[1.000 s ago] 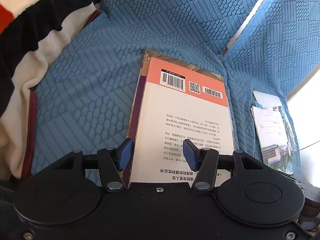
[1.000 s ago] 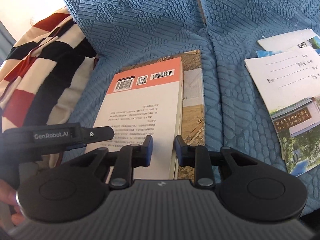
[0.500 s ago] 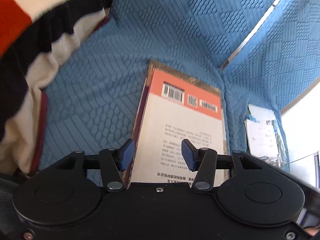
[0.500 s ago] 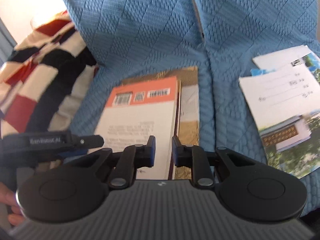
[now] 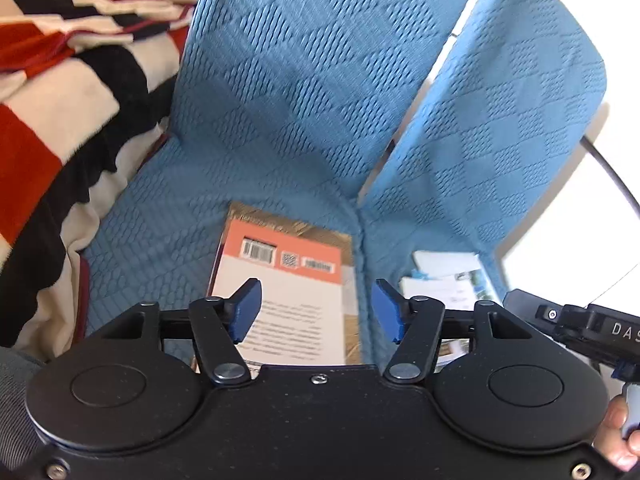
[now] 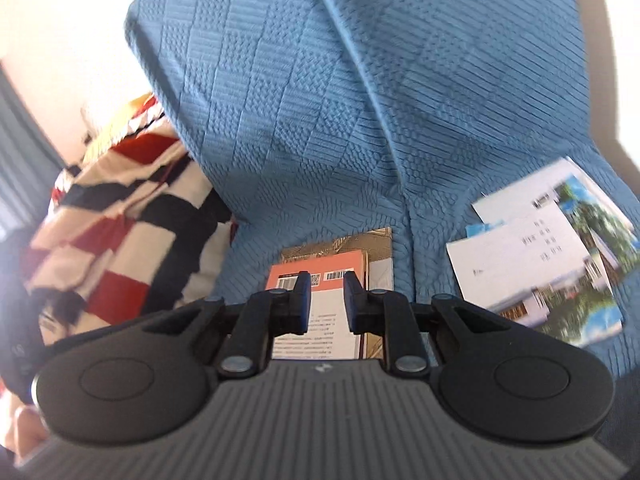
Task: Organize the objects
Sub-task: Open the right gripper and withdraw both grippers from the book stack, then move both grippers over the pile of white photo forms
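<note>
The blue sofa (image 5: 304, 92) is the biggest thing before me, its quilted cover stitched in diamond and ribbed patches, with a seam running between two seat cushions. Against the sofa's left end lies a soft striped blanket (image 5: 60, 120) in red, black and cream, rumpled and fringed at its edge.

On the sofa seat, just left of the seam, lies a flat rectangular book (image 6: 320, 312), back cover up: an orange band with barcodes across the top, white below with lines of print. It rests on a second, wider book (image 6: 378, 252) with a brownish patterned cover, whose edge shows along the right side and far end. On the neighbouring cushion, right of the seam, glossy paper leaflets (image 6: 540, 264) overlap loosely, white with printed lines and photographs of buildings and trees.

My left tool (image 5: 318, 308) hangs above the sofa seat, released; its jaws have just been opening, nothing between the blue pads, which touch nothing. My right tool (image 6: 325, 304) also hangs clear of the books, its jaws narrowly parted with only air between them, gripping nothing.
</note>
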Demonstrator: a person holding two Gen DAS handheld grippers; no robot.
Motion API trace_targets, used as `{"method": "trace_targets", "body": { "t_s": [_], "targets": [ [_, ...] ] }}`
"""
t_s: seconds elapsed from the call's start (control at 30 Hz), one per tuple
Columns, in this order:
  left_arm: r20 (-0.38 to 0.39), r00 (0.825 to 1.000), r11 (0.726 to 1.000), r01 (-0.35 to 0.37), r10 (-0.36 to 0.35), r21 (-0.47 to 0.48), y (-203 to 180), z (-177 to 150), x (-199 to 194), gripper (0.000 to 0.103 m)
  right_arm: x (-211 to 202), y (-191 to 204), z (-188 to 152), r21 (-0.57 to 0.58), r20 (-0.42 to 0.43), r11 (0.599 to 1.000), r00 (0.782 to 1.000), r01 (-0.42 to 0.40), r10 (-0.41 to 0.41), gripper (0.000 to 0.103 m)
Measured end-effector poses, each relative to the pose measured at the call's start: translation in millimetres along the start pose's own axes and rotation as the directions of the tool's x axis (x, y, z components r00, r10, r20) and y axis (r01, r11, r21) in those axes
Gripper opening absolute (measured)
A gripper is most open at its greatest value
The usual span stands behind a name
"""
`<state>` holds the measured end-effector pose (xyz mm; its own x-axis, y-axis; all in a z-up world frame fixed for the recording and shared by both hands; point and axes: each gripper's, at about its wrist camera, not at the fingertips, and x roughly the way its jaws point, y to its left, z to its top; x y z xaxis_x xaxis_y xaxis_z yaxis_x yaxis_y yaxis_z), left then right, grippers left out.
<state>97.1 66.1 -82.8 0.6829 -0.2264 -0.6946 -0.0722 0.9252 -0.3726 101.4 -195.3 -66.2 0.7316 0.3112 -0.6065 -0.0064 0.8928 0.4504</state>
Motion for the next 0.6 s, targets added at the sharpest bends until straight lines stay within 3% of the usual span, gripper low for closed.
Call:
{"method": "trace_targets", "body": {
  "t_s": [0.23,0.5,0.6],
  "targets": [
    [0.034,0.998,0.999,0.053,-0.053,0.012,-30.0,-2.4,-35.1,0.068,-39.3,2.1,-4.4,-0.044,0.043,0.998,0.998,0.046,-0.044,0.022],
    [0.051,0.998,0.997,0.037,-0.040,0.062,-52.0,-14.5,-58.2,0.074,-56.6,-2.2,-28.3,-0.047,-0.004,0.994,0.995,0.100,-0.100,0.022],
    [0.042,0.998,0.997,0.037,-0.040,0.075,-53.9,-18.2,-63.7,0.081,-64.8,-2.6,-31.0,-0.054,0.003,0.992,0.993,0.115,-0.115,0.022]
  ]
}}
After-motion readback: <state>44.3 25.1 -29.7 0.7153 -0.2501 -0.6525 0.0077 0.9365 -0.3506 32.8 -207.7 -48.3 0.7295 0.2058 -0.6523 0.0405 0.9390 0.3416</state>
